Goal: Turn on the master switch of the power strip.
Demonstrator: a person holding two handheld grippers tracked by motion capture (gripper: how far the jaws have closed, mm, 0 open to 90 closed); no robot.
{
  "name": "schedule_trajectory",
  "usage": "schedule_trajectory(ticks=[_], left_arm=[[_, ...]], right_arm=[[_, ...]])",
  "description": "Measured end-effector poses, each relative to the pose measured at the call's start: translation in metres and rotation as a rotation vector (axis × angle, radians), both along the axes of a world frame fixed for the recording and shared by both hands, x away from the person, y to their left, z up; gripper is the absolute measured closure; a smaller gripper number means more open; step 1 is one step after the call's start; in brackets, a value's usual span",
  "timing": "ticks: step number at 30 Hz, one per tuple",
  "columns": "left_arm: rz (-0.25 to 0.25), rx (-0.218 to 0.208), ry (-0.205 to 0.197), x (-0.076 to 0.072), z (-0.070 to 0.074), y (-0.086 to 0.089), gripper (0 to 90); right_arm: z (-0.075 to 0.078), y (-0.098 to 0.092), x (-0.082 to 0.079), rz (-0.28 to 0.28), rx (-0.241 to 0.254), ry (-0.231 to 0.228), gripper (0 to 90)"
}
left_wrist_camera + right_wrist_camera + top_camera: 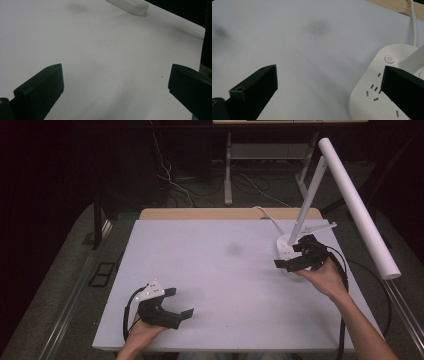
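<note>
At the near edge of the table (215, 285), the left hand-held gripper (181, 303) rests with jaws wide, holding nothing, probably waiting. Farther off at the right, the right hand-held gripper (291, 255), also wide and empty, hovers over the lamp's white base (377, 100), one jaw above its sockets, likely approaching the power button (389, 59).

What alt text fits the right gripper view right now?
The open right gripper hovers over the white table, one jaw above a white lamp base with sockets and a power button. Its white cable runs off at the top.
</note>
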State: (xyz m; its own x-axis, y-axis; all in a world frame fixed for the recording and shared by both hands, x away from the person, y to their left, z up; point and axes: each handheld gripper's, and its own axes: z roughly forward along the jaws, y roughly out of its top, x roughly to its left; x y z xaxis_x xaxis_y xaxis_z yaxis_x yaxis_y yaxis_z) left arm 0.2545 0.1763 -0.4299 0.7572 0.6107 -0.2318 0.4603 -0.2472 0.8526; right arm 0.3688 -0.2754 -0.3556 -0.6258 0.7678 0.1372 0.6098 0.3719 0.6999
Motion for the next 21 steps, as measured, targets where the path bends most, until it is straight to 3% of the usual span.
schedule_trajectory(ticks=[21], left_arm=[[0.005, 0.003, 0.000, 0.000, 0.000, 0.000, 0.0]], right_arm=[[0.006, 0.013, 0.030, 0.018, -0.090, -0.015, 0.4]])
